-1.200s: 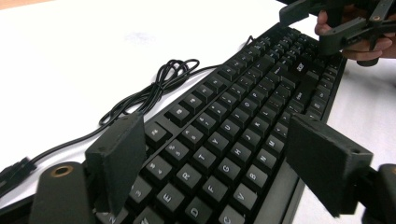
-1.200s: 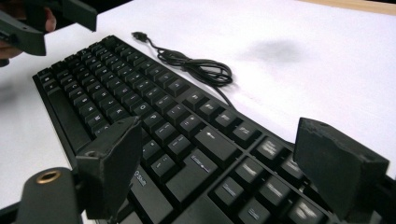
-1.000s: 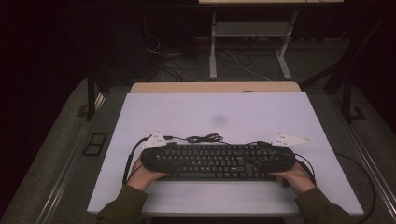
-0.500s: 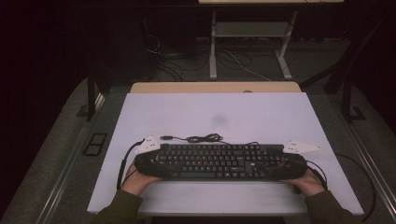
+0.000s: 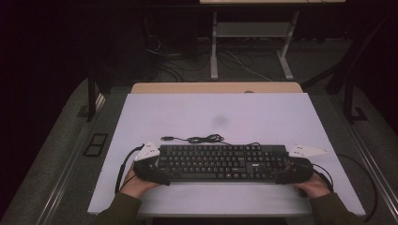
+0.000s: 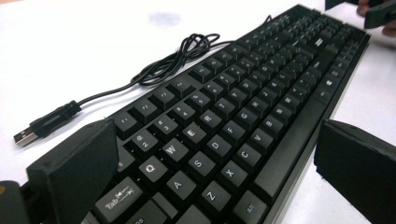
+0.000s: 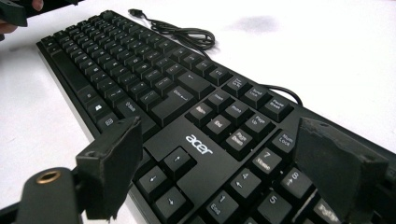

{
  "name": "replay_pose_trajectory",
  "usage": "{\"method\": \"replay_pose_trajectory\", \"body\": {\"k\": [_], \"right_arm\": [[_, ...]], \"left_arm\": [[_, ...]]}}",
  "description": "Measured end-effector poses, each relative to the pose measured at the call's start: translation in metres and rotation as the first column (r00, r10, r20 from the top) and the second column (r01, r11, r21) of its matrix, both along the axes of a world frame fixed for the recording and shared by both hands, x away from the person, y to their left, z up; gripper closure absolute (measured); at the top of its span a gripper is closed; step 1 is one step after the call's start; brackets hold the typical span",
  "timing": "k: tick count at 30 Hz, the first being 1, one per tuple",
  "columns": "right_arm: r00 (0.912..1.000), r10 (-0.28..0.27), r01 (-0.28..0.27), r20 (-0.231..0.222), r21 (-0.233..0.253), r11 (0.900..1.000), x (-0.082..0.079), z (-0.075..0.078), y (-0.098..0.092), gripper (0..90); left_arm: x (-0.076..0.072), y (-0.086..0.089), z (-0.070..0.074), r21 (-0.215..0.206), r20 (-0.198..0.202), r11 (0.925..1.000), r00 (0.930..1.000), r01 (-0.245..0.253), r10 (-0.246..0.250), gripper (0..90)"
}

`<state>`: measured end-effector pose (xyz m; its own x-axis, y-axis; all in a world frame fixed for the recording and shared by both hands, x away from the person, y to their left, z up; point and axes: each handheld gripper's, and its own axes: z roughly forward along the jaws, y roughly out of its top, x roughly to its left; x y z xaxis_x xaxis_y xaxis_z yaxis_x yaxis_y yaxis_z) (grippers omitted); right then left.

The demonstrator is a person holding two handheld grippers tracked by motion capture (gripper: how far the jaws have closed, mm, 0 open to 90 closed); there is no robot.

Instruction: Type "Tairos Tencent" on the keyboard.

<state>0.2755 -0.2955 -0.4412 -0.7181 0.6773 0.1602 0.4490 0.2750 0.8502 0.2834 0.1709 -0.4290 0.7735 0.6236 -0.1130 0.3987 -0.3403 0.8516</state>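
A black Acer keyboard (image 5: 220, 161) lies flat near the front edge of the white table (image 5: 211, 112). Its thin cable (image 5: 197, 138) coils behind it and ends in a loose USB plug (image 6: 28, 135). My left gripper (image 5: 162, 168) is at the keyboard's left end. In the left gripper view the left gripper (image 6: 215, 135) is open, jaws wide astride the keyboard (image 6: 224, 126), with a strip of table between the nearer jaw and the keyboard's edge. My right gripper (image 5: 281, 168) is at the right end, and the right gripper (image 7: 219, 130) is also open over the keyboard (image 7: 177, 102) by the number pad.
Behind the white top a strip of wooden desk (image 5: 216, 87) shows. Farther back stands a metal table frame (image 5: 248, 33) with cables on the dark floor. A faint grey smudge (image 5: 219, 121) marks the table's middle. Each gripper's cable trails off toward the front edge.
Both grippers have slid outward along the keyboard to its two ends and a little toward the person. The keyboard now lies flat between them.
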Motion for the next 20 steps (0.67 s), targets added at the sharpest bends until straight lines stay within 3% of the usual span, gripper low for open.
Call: {"method": "replay_pose_trajectory", "body": {"k": [8,20], "right_arm": [[1.0,-0.003,0.003,0.0,-0.014,1.0,-0.0043,-0.0012,-0.0052,15.7],[1.0,0.002,-0.002,0.003,0.002,1.0,-0.0045,-0.0002,-0.0057,15.7]], "left_arm": [[0.0001,0.0033,0.0013,-0.012,0.008,0.9999,1.0,-0.004,0.004,0.0],[0.0007,0.0033,0.0006,-0.013,0.002,0.9999,1.0,0.009,-0.009,0.0]]}}
